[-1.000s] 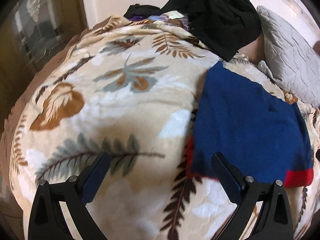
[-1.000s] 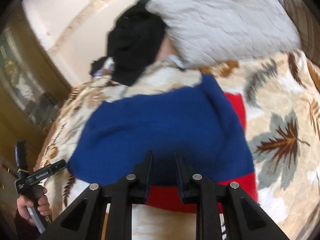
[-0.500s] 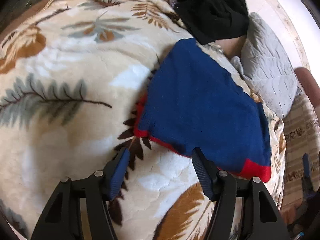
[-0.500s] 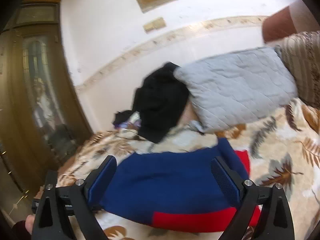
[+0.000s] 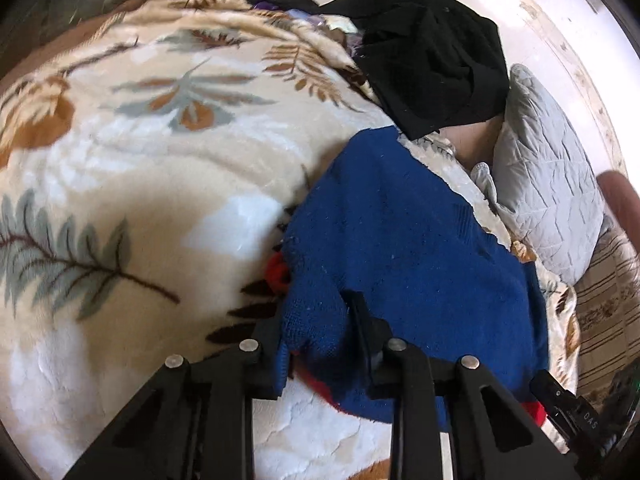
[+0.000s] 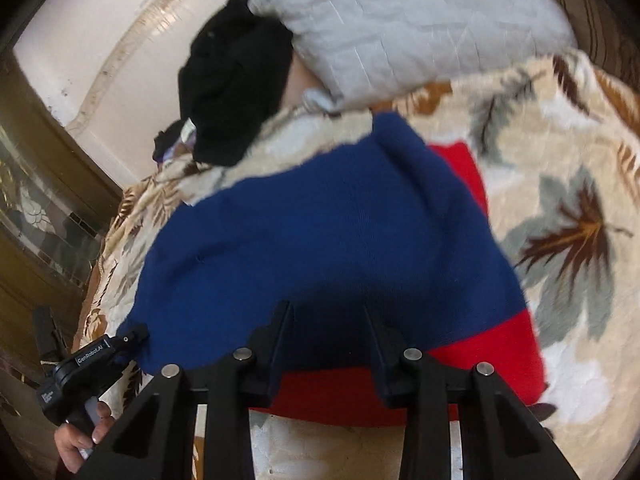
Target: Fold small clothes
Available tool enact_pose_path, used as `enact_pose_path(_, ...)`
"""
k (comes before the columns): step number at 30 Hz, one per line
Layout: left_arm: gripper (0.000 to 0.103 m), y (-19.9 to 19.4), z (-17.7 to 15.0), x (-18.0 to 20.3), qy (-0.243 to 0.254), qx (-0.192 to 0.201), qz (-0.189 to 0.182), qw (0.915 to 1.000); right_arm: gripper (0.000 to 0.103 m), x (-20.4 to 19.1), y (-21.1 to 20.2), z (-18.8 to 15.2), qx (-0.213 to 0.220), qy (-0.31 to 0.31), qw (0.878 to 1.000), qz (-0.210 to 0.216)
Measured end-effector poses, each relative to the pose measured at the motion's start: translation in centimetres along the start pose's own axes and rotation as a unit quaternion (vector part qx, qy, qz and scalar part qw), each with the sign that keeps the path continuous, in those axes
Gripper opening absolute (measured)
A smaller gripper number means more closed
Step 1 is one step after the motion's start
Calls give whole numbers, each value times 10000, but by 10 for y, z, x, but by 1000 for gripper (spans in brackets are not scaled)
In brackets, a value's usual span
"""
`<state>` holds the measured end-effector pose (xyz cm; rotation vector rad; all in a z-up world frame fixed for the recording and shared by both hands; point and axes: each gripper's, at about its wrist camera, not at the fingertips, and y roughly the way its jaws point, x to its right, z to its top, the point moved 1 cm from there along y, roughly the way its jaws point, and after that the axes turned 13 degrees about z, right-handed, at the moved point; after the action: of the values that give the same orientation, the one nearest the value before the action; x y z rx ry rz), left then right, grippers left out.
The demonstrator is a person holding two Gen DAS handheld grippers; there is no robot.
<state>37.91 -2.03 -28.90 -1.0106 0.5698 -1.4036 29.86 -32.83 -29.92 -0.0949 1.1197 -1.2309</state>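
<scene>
The right gripper point(image 6: 326, 332) hides its tips in the blue garment's point(image 6: 320, 232) red hem; whether it pinches cloth I cannot tell. The left gripper point(image 5: 316, 328), wide apart a second ago, has just been closing and clamps the garment's bunched corner. Beyond lie the leaf-print blanket point(image 5: 160, 168), black clothes point(image 5: 432, 56) and grey pillow point(image 5: 544, 168).

Sweater point(image 5: 400, 240) flat on blanket point(image 5: 140, 160); pillow point(image 5: 548, 184) behind, dark clothes point(image 5: 432, 56) prob. touching pillow.

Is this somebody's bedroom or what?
Most likely a bedroom. A plush leaf-print blanket covers what looks like a bed, a grey quilted pillow lies at its far end by the wall, and clothes lie on it: a blue and red garment and black clothes.
</scene>
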Motion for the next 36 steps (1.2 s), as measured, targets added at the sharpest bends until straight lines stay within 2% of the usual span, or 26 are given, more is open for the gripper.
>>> enact_pose_path(2,28,1,2,3,33,39,34,10000,38,5,8,-1,-182,34,9998,-59)
enact_pose_path(6,27,-5,3,0,-46,98,32,9999,38,9,6,1,-212,144,9996,115)
enact_pose_path(7,23,-10,5,1,-26,234,43,9997,38,11,2,2,-179,263,9992,238)
enact_pose_path(10,16,-36,8,17,277,864,-253,9956,38,22,-15,8,22,560,9969,552)
enact_pose_path(12,15,-58,5,38,695,1243,-390,9890,38,31,-32,14,300,636,9958,591)
enact_pose_path(14,15,-77,-4,64,1234,1559,-357,9794,38,42,-45,18,487,752,9936,689)
enact_pose_path(16,15,-88,-14,87,1649,1685,-368,9711,38,59,-59,22,647,937,9902,803)
enact_pose_path(19,14,-105,-36,128,2296,1873,-557,9535,40,77,-77,28,845,1169,9845,997)
enact_pose_path(25,13,-107,-79,197,3161,1738,-967,9276,40,99,-101,38,1093,1475,9668,1780)
enact_pose_path(28,14,-87,-108,218,3633,1346,-1108,9152,40,100,-94,44,971,1562,9621,2012)
enact_pose_path(29,15,-76,-116,220,3740,1177,-1052,9139,41,99,-88,46,862,1595,9608,2096)
enact_pose_path(30,16,-71,-119,219,3803,1067,-1033,9129,47,99,-82,46,766,1631,9599,2148)
enact_pose_path(31,17,-71,-123,216,3889,983,-1034,9101,66,97,-73,47,618,1713,9563,2287)
enact_pose_path(32,20,-75,-123,211,3988,991,-1077,9053,71,97,-63,48,479,1818,9523,2404)
enact_pose_path(34,35,-91,-118,198,4067,1080,-1375,8967,72,92,-46,51,304,1891,9452,2643)
enact_pose_path(36,57,-115,-111,178,4048,1331,-1823,8861,72,85,-32,56,227,1833,9447,2709)
